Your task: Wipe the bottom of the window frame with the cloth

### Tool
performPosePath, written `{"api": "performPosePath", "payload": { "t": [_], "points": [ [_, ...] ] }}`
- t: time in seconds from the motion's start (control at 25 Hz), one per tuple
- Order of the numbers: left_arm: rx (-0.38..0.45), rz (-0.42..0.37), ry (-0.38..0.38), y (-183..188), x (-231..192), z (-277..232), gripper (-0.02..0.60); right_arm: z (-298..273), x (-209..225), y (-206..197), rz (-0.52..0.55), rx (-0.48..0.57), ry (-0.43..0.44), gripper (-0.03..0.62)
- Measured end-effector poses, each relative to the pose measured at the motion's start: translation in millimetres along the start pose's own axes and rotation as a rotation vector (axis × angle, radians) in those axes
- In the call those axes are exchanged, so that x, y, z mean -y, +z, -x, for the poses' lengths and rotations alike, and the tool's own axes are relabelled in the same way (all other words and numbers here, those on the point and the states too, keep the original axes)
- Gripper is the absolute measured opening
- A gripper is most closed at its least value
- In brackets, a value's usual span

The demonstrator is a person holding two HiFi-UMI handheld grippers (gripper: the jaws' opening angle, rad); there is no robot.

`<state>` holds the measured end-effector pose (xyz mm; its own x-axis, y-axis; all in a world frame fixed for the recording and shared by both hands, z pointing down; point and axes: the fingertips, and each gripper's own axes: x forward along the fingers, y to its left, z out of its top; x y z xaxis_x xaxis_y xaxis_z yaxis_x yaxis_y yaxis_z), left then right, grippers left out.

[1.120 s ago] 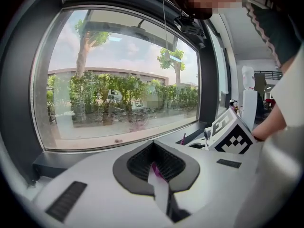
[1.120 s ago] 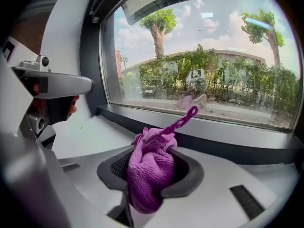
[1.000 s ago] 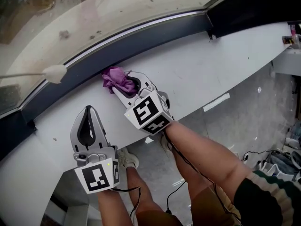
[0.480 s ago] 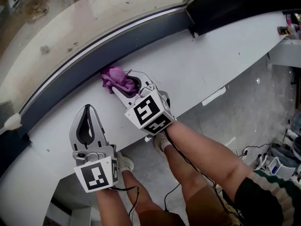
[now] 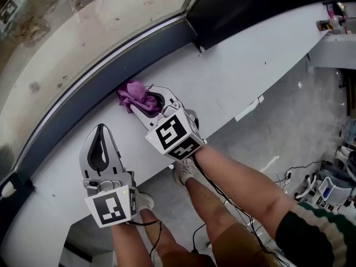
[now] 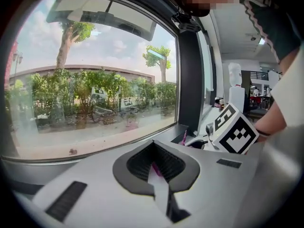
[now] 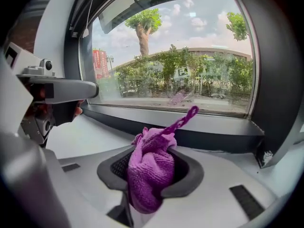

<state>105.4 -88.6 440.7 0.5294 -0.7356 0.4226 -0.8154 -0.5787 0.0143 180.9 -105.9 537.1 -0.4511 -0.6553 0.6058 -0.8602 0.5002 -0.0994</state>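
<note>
A crumpled purple cloth (image 5: 133, 95) is clamped in my right gripper (image 5: 142, 101), which is shut on it. The cloth rests on the white sill (image 5: 239, 60) and touches the foot of the dark grey bottom window frame (image 5: 105, 65). In the right gripper view the cloth (image 7: 153, 151) bulges out of that gripper (image 7: 150, 182), with the frame (image 7: 204, 137) just beyond. My left gripper (image 5: 101, 130) sits on the sill to the left, a short way back from the frame, its jaws shut. The left gripper view shows that gripper (image 6: 156, 177) and a thin pink sliver in its slit.
A dark upright window post (image 5: 222, 10) meets the bottom frame to the right of the cloth. The sill's front edge (image 5: 247, 109) drops to a grey floor with cables (image 5: 289, 171). The person's legs and a shoe (image 5: 183, 174) are below.
Both grippers and the cloth have travelled right along the bottom frame. The upright post is now much closer, and the white object at the far left has slid almost out of view.
</note>
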Motion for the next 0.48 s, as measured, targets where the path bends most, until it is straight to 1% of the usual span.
{"api": "performPosePath", "payload": {
  "t": [0.2,0.48],
  "points": [
    [-0.002,-0.015,-0.04,6,21,-23,0.003,12,29,-10,-0.021,-0.011,-0.033,0.15],
    [-0.011,-0.031,-0.078,20,66,-60,0.003,40,94,-26,-0.052,-0.011,-0.086,0.15]
  ]
}}
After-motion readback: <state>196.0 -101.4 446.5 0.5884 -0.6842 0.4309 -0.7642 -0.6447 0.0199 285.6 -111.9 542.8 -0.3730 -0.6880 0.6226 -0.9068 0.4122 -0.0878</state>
